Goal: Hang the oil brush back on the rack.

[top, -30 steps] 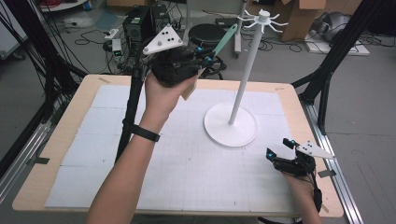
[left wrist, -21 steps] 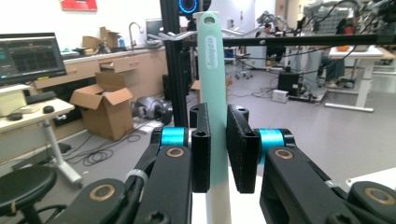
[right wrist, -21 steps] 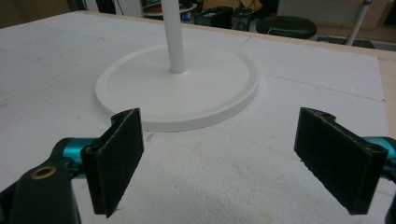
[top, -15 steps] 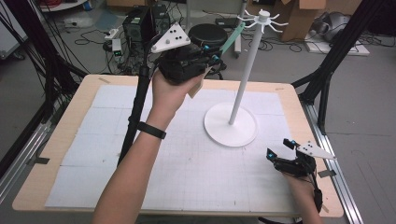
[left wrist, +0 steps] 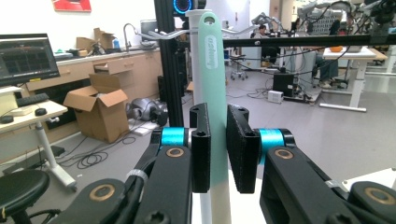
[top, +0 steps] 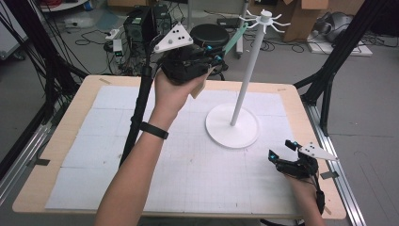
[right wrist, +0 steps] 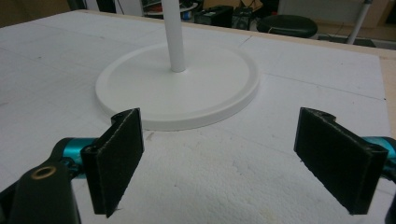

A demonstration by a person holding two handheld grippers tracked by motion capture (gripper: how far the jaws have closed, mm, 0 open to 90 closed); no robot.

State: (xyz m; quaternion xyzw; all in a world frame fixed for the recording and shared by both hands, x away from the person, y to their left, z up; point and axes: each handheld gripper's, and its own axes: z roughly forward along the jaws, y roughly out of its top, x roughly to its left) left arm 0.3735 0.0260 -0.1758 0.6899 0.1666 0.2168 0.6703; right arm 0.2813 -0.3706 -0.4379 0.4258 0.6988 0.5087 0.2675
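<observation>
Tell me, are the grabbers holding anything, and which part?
The left gripper pinches a mint-green utensil handle partway along its length. The right gripper is open and holds nothing.

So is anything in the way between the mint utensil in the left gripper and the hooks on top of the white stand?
Nothing visible. The left gripper holds the mint utensil with its tip up by the stand's hooks, open air between them. The right gripper rests low, beyond the base.
</observation>
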